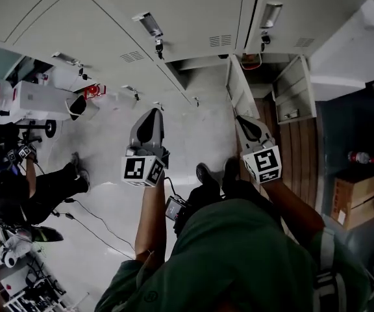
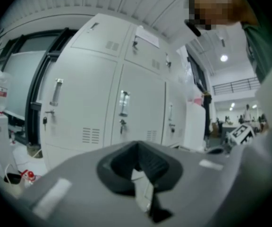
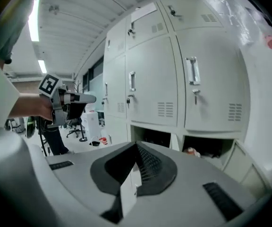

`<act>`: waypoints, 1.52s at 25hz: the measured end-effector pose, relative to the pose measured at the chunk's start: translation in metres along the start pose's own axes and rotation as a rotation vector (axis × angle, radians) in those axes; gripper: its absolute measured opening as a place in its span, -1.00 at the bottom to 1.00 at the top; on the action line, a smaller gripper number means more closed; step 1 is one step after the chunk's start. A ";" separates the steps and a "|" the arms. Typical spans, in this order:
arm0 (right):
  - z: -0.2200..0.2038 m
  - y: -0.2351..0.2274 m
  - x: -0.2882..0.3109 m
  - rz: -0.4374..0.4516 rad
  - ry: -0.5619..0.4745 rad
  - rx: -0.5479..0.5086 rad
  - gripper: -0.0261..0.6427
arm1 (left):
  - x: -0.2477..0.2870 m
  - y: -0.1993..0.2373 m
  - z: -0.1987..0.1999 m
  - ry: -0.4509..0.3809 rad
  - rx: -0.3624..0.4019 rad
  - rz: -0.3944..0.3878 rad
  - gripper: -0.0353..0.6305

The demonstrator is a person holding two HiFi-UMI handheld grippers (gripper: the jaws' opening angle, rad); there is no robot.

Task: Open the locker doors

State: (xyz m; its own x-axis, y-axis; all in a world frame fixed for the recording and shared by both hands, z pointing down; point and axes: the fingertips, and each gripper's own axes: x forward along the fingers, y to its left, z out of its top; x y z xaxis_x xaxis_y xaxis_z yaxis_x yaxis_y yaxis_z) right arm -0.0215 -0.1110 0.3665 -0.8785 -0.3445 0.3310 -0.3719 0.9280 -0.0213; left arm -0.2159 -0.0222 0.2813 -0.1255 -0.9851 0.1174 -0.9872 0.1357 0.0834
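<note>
A bank of pale grey lockers fills the top of the head view. Two low doors, the left one and the right one, hang open beside dark compartments. The doors above them are closed, each with an upright handle. My right gripper hovers short of the open left door, shut and empty. My left gripper is shut on nothing and faces closed doors with a handle, well apart from them.
A person in black is on the floor at the left, near white boxes and cables. A cardboard box and a red-capped bottle sit at the right. Something orange-red lies in the open compartment.
</note>
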 end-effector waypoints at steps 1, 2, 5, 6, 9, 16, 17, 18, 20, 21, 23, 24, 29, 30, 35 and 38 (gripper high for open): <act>0.019 0.002 0.004 0.018 -0.028 -0.015 -0.90 | -0.002 -0.001 0.007 -0.003 0.003 0.003 -0.89; 0.037 0.003 0.009 0.034 -0.053 -0.028 -0.90 | -0.003 -0.002 0.014 -0.007 0.007 0.005 -0.89; 0.084 0.006 0.022 0.070 -0.119 -0.057 -0.90 | -0.006 -0.006 0.033 -0.019 0.021 0.014 -0.89; 0.097 0.007 0.026 0.080 -0.137 -0.061 -0.90 | -0.007 -0.007 0.039 -0.023 0.026 0.015 -0.89; 0.129 0.011 0.042 0.113 -0.167 -0.064 -0.90 | -0.008 -0.010 0.053 -0.038 0.043 0.008 -0.89; 0.191 0.029 0.083 0.149 -0.188 -0.080 -0.90 | -0.001 0.006 0.081 -0.070 0.056 -0.028 -0.89; 0.199 0.030 0.090 0.148 -0.190 -0.081 -0.90 | 0.001 0.010 0.085 -0.075 0.056 -0.035 -0.89; 0.206 0.032 0.097 0.144 -0.192 -0.080 -0.90 | 0.003 0.015 0.087 -0.080 0.056 -0.042 -0.89; 0.220 0.036 0.109 0.136 -0.193 -0.078 -0.90 | 0.007 0.026 0.093 -0.086 0.054 -0.056 -0.89; 0.226 0.038 0.115 0.131 -0.193 -0.077 -0.90 | 0.009 0.031 0.096 -0.089 0.052 -0.064 -0.89; 0.238 0.039 0.126 0.119 -0.197 -0.080 -0.90 | 0.016 0.041 0.101 -0.097 0.050 -0.080 -0.89; 0.244 0.038 0.132 0.112 -0.200 -0.083 -0.90 | 0.020 0.046 0.105 -0.103 0.050 -0.090 -0.89; 0.263 0.035 0.161 0.076 -0.192 -0.089 -0.90 | 0.040 0.065 0.112 -0.117 0.039 -0.140 -0.89; 0.265 0.035 0.167 0.072 -0.185 -0.089 -0.90 | 0.043 0.068 0.112 -0.116 0.034 -0.148 -0.89; 0.271 0.038 0.192 0.059 -0.170 -0.097 -0.90 | 0.057 0.081 0.112 -0.116 0.023 -0.183 -0.89; 0.274 0.039 0.201 0.050 -0.169 -0.103 -0.90 | 0.062 0.088 0.112 -0.118 0.016 -0.194 -0.89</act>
State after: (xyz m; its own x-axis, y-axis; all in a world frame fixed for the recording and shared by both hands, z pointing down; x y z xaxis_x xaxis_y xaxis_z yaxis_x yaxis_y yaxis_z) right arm -0.2951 -0.1829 0.1743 -0.9361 -0.3084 0.1692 -0.3016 0.9512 0.0654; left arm -0.3214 -0.0836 0.1856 0.0577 -0.9982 -0.0156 -0.9953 -0.0587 0.0772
